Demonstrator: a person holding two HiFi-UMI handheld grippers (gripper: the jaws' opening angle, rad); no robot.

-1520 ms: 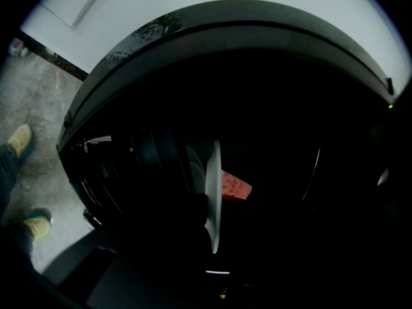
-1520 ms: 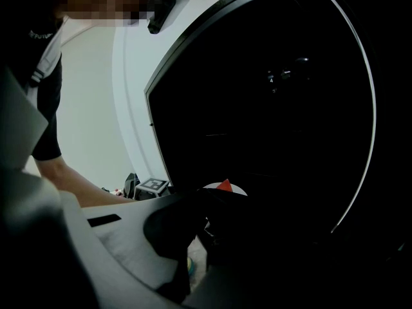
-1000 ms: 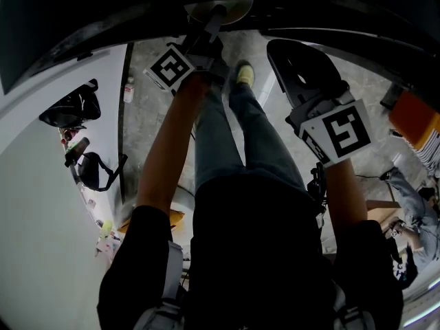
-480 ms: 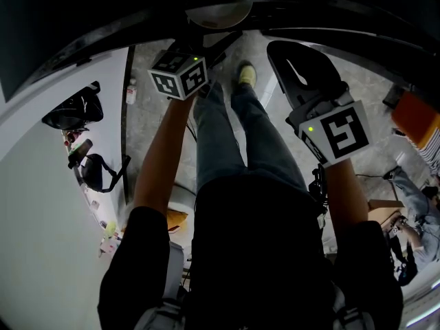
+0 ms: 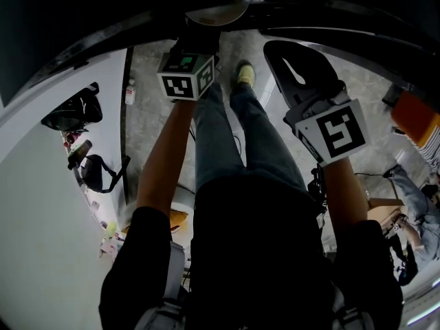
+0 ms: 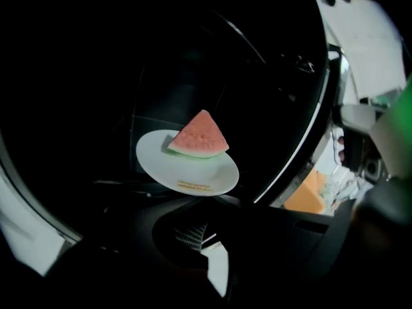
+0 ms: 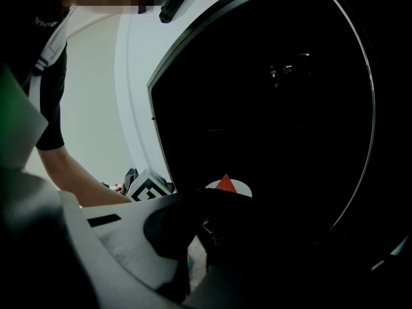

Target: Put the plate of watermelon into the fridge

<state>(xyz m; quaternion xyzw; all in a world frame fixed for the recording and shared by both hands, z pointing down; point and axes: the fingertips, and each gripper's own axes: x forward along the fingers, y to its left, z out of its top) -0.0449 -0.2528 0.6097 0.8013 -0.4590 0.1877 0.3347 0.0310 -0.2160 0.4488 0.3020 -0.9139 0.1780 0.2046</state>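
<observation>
The plate (image 6: 193, 177) carrying the watermelon wedge (image 6: 199, 137) sits inside the dark fridge (image 6: 96, 76), just beyond the left gripper (image 6: 209, 230), whose jaws stand apart, holding nothing. The right gripper (image 7: 196, 237) faces the fridge opening, jaws slightly apart and empty

The watermelon wedge (image 6: 199, 136) is pinkish red with faint darker speckles and a pale green rind. The plate (image 6: 193, 174) under it is white, with a thin line of yellow print near its rim. The fridge (image 6: 96, 76) around them is black. The left tongs (image 5: 198, 43) and right tongs (image 5: 297, 71) are black. The left cube (image 5: 185, 79) and right cube (image 5: 335, 133) are white with black square patterns
</observation>
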